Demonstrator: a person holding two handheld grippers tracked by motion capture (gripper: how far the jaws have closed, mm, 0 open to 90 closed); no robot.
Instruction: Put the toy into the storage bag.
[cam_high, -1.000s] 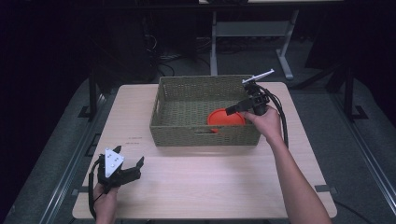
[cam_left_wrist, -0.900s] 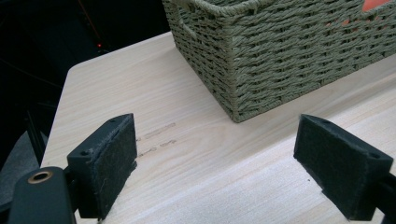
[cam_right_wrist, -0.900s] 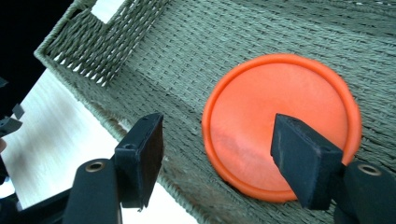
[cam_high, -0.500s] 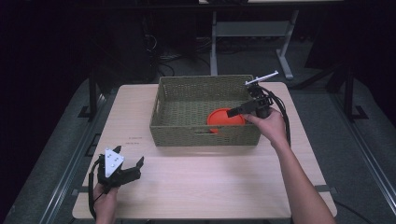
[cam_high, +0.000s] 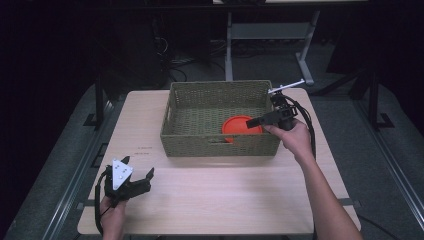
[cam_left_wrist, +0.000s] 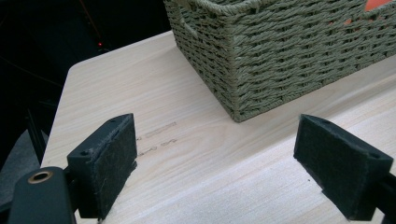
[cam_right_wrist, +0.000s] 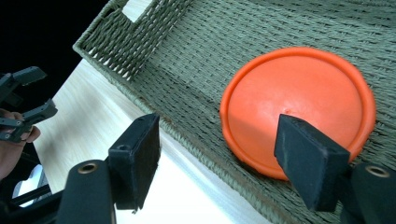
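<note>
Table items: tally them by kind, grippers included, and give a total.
Woven basket: 1
Orange disc, lying in the basket: 1
Handheld grippers: 2, the left gripper and the right gripper, both with jaws apart
Total: 4

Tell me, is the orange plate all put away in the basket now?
Looks done: the orange plate lies flat inside the basket. In hand: nothing; the right claw hangs open over it. The left claw rests open on the table. Nothing else needs moving.
</note>
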